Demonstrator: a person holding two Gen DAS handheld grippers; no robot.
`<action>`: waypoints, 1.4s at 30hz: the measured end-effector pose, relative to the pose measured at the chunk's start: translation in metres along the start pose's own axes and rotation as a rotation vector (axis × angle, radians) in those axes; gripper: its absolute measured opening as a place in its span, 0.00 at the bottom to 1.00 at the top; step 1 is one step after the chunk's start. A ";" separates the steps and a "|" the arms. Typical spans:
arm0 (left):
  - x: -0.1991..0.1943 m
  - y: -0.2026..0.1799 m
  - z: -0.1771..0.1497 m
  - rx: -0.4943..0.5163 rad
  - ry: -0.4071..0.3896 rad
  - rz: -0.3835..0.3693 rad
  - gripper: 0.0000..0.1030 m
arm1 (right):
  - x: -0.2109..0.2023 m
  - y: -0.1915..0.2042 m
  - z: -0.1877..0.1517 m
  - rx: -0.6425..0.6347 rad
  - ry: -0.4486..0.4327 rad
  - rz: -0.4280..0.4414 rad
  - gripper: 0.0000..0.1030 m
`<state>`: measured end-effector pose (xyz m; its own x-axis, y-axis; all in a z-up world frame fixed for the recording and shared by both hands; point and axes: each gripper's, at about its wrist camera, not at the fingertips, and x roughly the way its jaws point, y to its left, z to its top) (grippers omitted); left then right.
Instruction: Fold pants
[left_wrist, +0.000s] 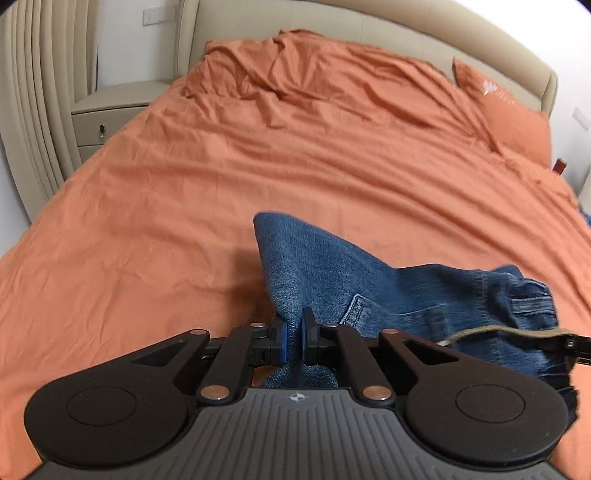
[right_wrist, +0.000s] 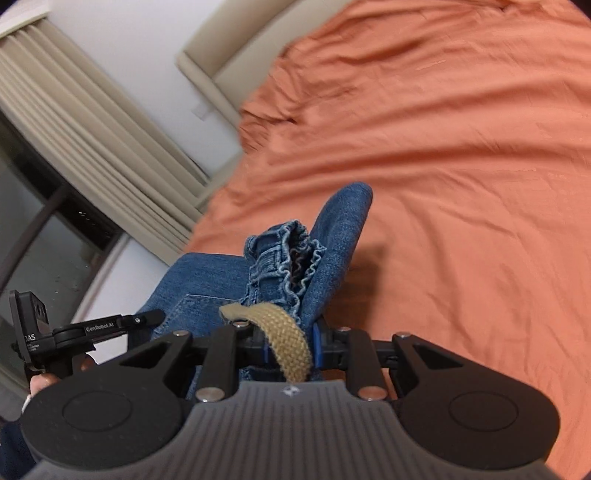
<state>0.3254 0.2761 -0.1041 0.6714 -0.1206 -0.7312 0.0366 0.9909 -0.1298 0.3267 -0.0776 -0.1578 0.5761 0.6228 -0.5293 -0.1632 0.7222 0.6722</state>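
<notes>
- Bed (left_wrist: 229, 177) first: we see its orange cover spread wide under both cameras, wrinkled toward the headboard (left_wrist: 369, 26), with an orange pillow (left_wrist: 509, 110) at the far right corner and nothing laid out on the open middle.
- We see the pants (left_wrist: 369, 280), blue denim, bunched and hanging between our two grippers above the cover; no part of them lies flat yet, and whether a low end touches the bed we cannot tell.
- We judge the folding itself as not begun: no crease, no leg laid over leg shows, so spreading the denim flat and every fold are left.
- We hold the left gripper (left_wrist: 293, 338) clamped tight on a thin pinch of denim at one edge.
- We hold the right gripper (right_wrist: 288, 341) closed narrowly on a thicker bundle, the gathered elastic waistband (right_wrist: 291, 254), with denim between its pads.
- A tan woven drawcord (right_wrist: 284, 332) trails from the waistband across the right gripper's jaws; we judge it could snag when we lay the pants down.
</notes>
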 end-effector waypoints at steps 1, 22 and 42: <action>0.005 0.004 -0.002 -0.003 0.004 0.005 0.07 | 0.003 -0.009 -0.002 0.018 0.005 -0.005 0.16; -0.076 0.031 -0.032 -0.021 -0.011 0.127 0.16 | -0.032 0.026 -0.012 -0.263 -0.050 -0.242 0.33; -0.037 0.004 -0.107 0.064 0.133 0.105 0.19 | 0.017 0.043 -0.079 -0.562 0.073 -0.324 0.36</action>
<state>0.2216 0.2778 -0.1490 0.5700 -0.0187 -0.8214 0.0212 0.9997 -0.0080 0.2663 -0.0127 -0.1785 0.6134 0.3521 -0.7069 -0.3958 0.9117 0.1106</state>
